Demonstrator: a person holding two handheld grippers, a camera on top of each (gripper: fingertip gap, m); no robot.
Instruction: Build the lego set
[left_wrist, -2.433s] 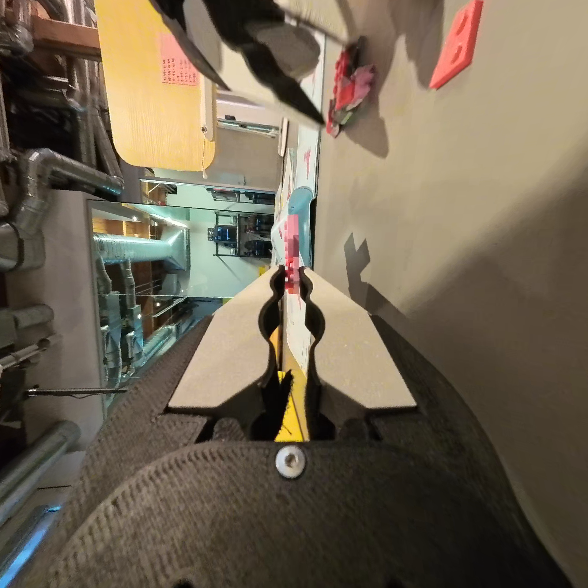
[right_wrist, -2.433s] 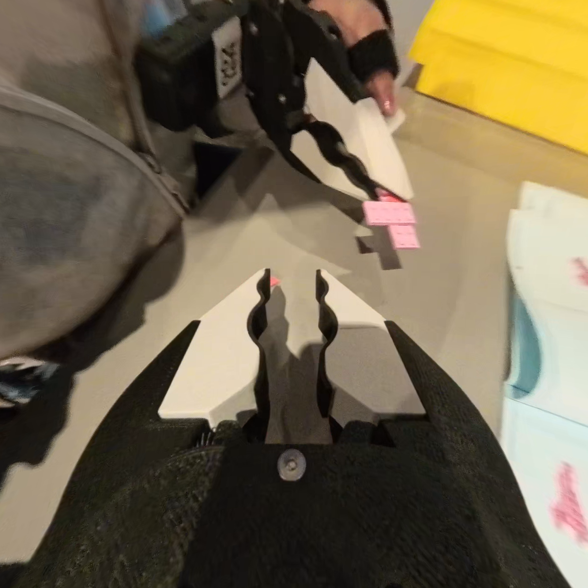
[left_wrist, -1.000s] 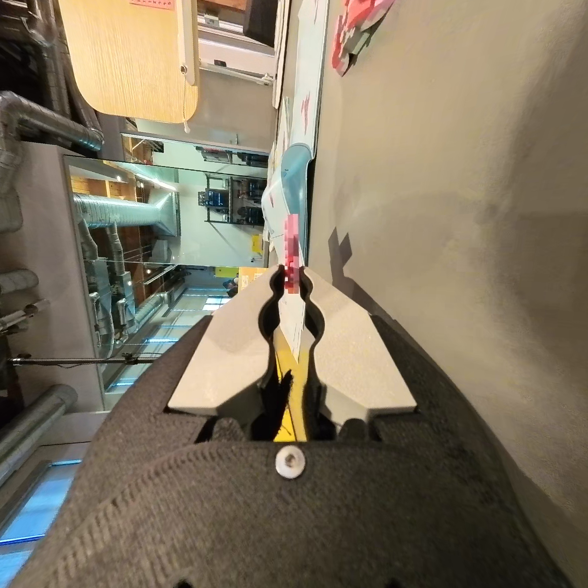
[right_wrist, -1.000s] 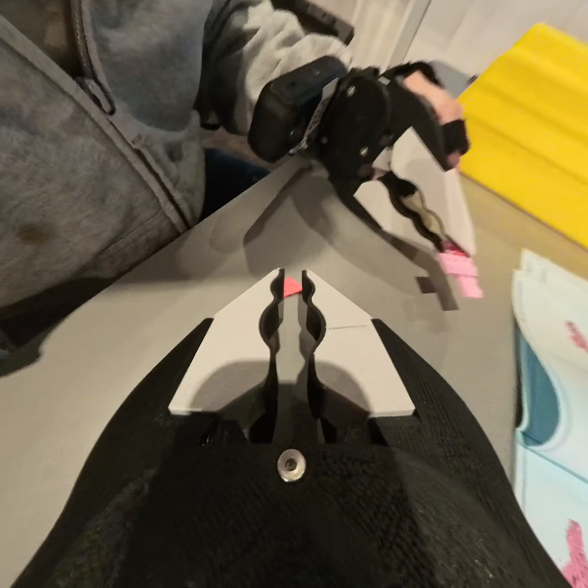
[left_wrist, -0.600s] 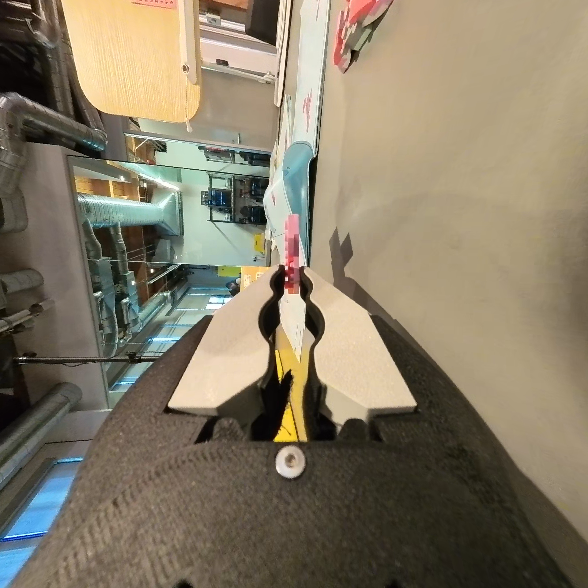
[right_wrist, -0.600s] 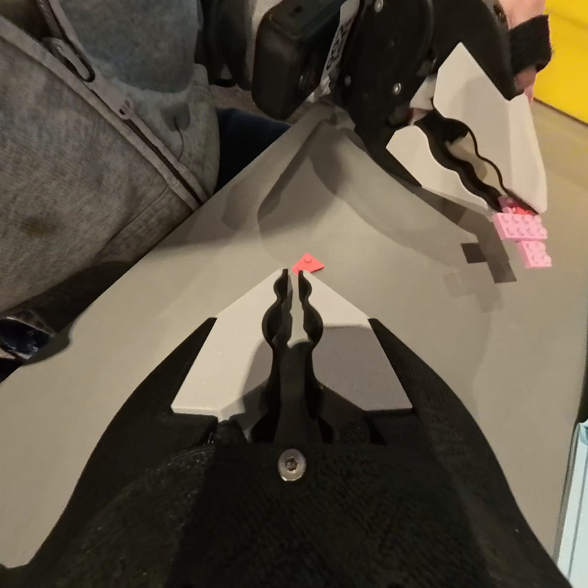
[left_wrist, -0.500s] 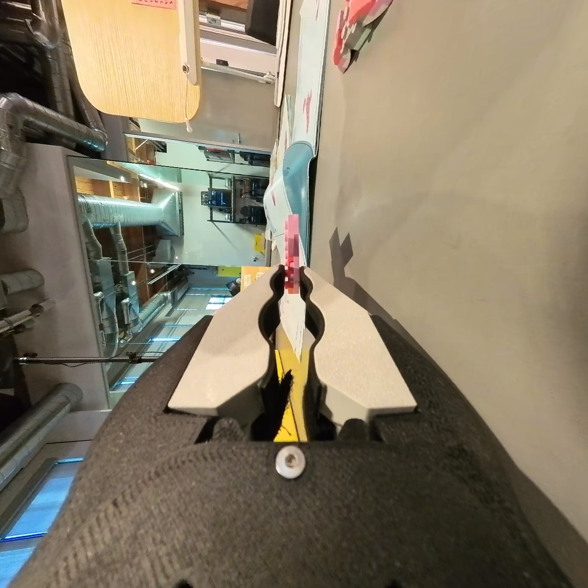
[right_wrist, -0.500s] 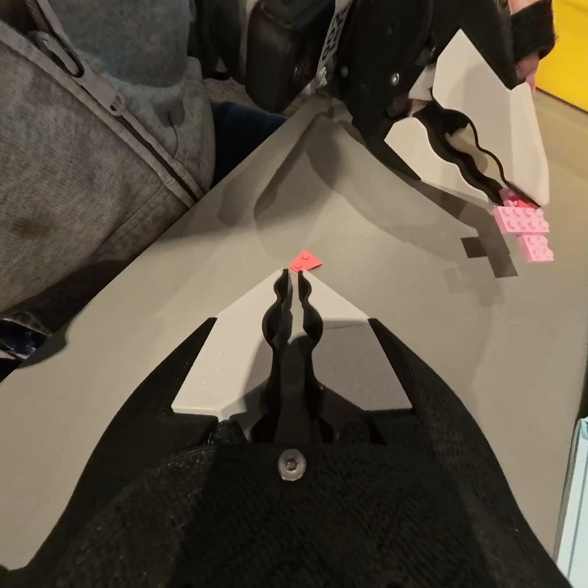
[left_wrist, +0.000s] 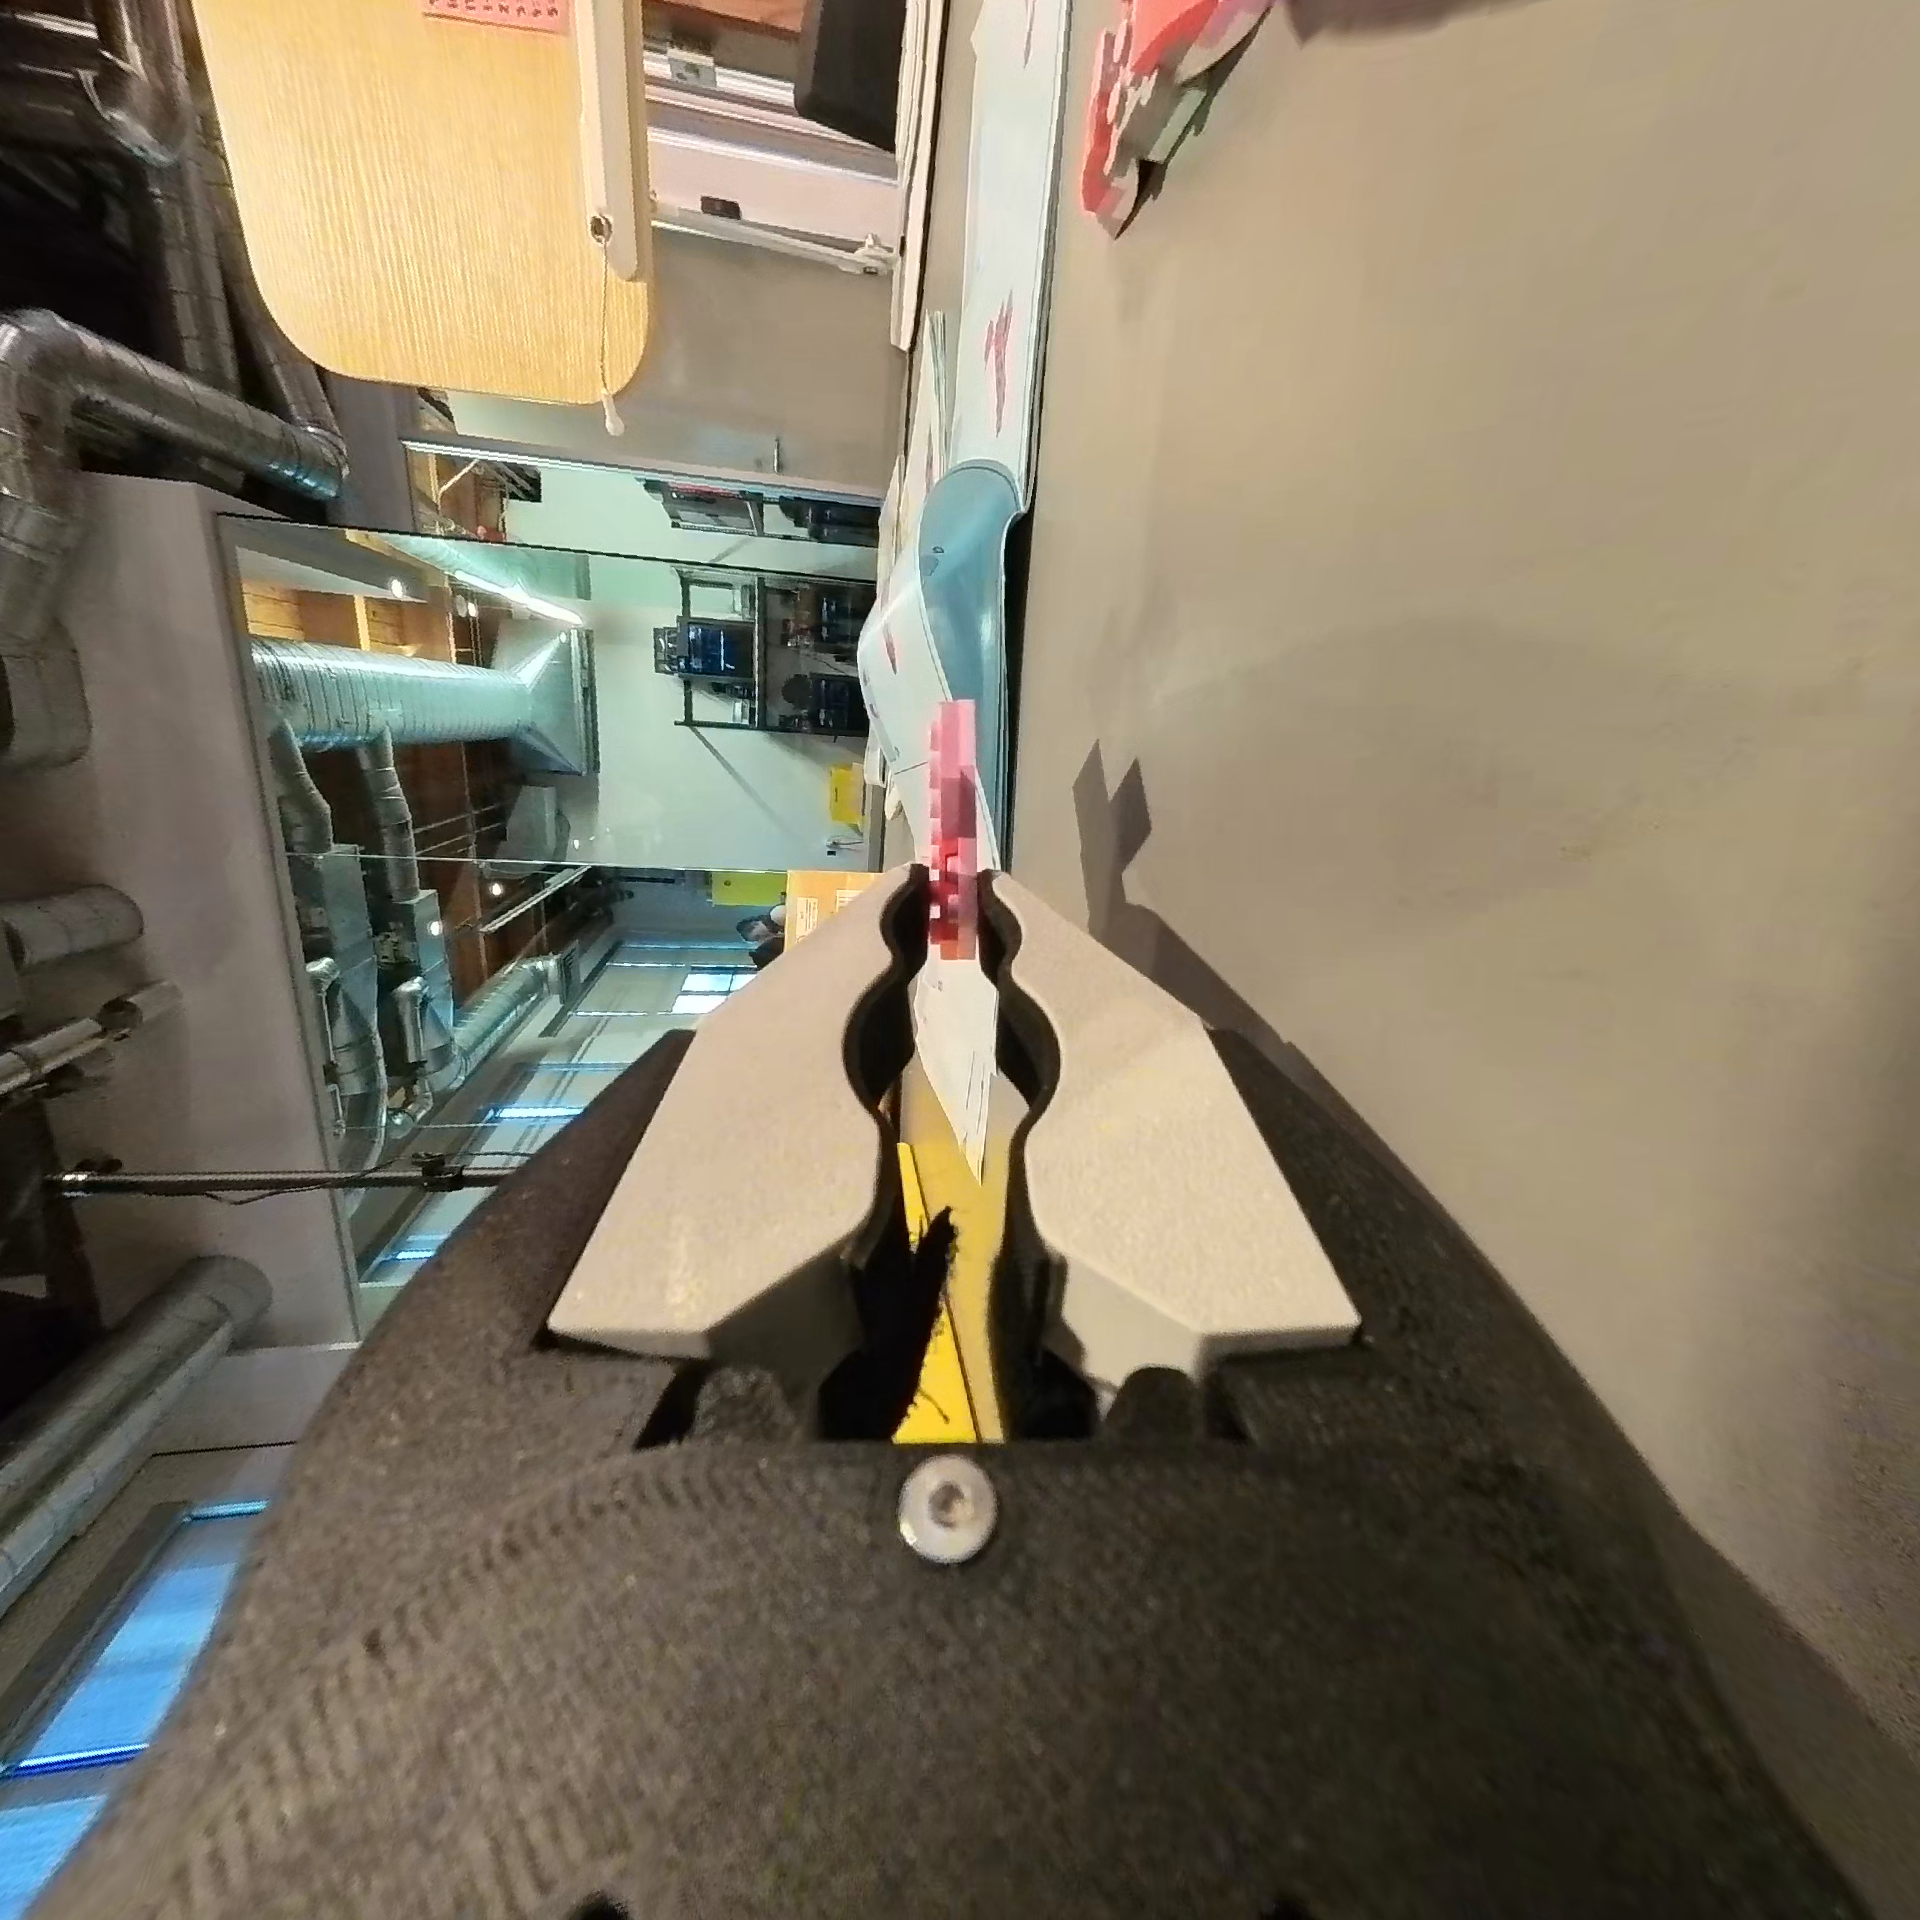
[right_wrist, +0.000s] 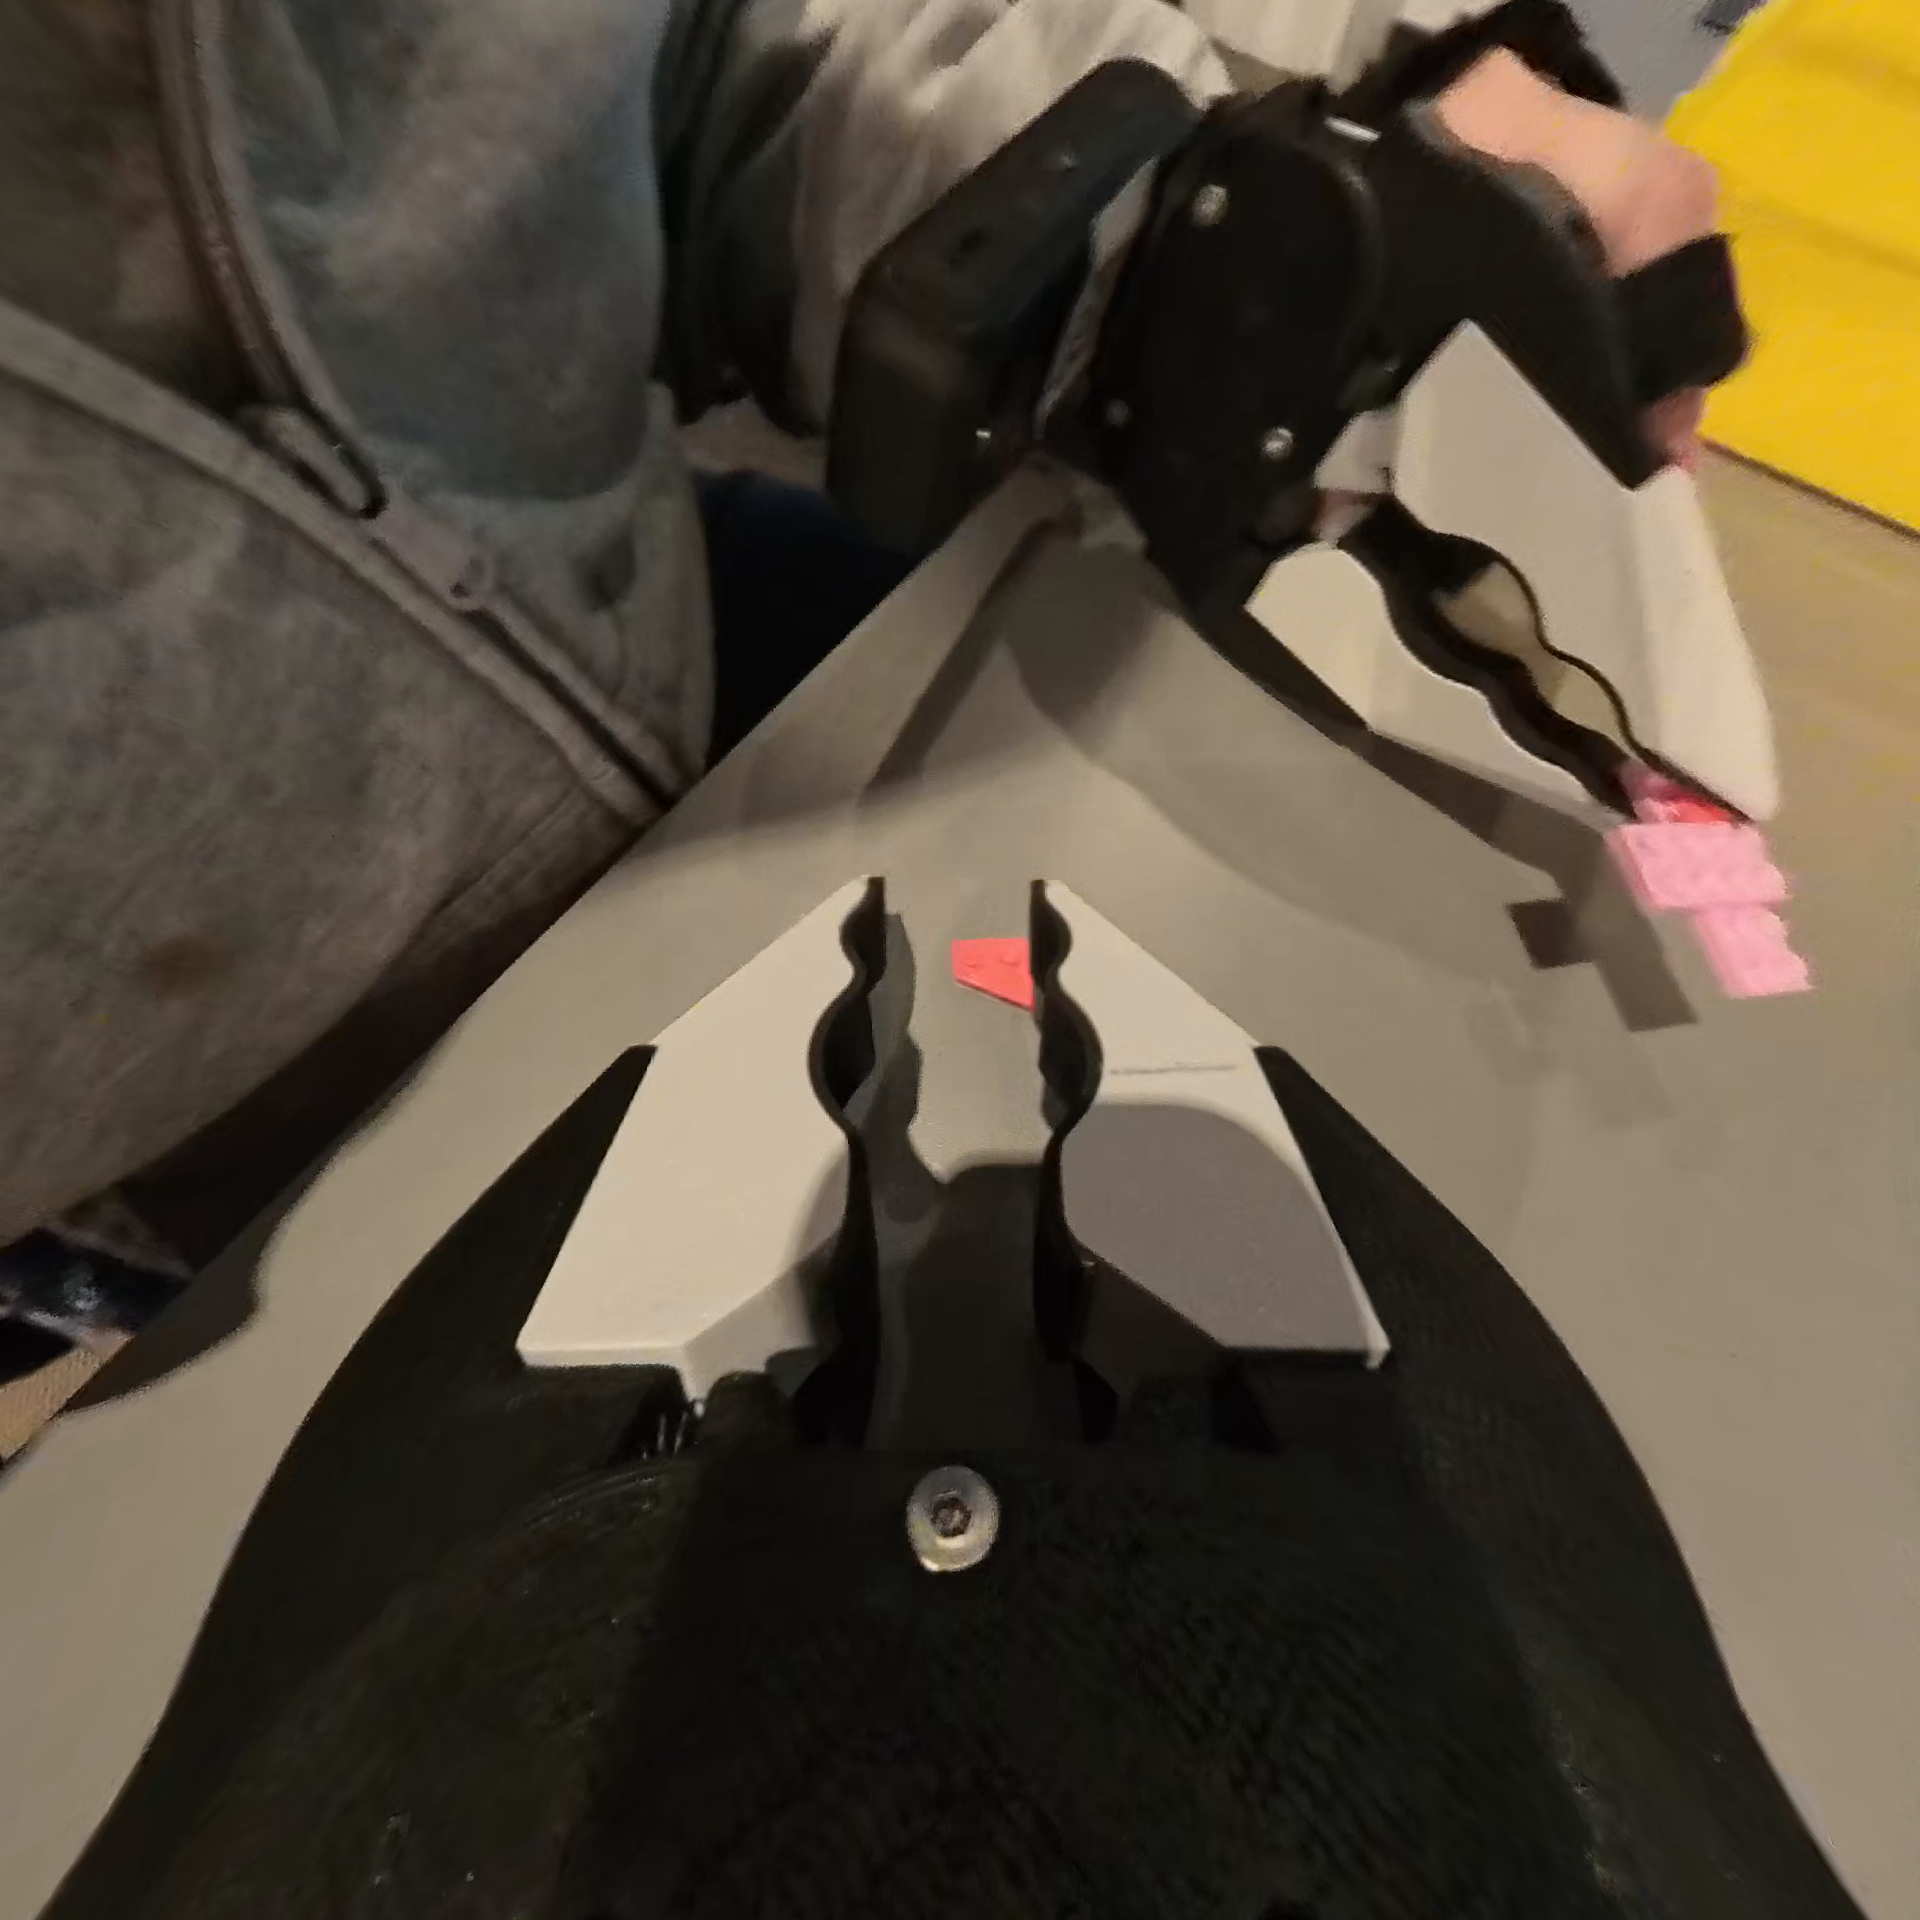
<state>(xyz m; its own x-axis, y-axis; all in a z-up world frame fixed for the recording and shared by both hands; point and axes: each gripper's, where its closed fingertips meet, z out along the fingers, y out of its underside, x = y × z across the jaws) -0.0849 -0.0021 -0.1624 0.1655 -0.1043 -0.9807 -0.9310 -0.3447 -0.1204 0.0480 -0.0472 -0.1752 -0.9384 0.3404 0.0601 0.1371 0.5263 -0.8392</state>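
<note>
Left gripper (right_wrist: 1662, 800) pinches pink plates (right_wrist: 1704, 894) lengthwise, apparently flat; right gripper (right_wrist: 956, 904) agape.

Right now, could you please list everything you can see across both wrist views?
Pink lego assembly: one, pink plates with a red piece at the gripped end, held above the table by the left claw.
Small red lego piece: one, red, flat on the table, seen between the right claw's tips.
Table: one, grey.
Instruction booklets: a few, white and light blue, along the table's far edge.
Pile of lego parts: one, red, pink and grey, far end of the table.
Yellow box: one, behind the left claw.
Grey hoodie: one, on the person.
Hand: one, holding the left claw.
Left claw: shut on the assembly.
Right claw: open, empty.
</note>
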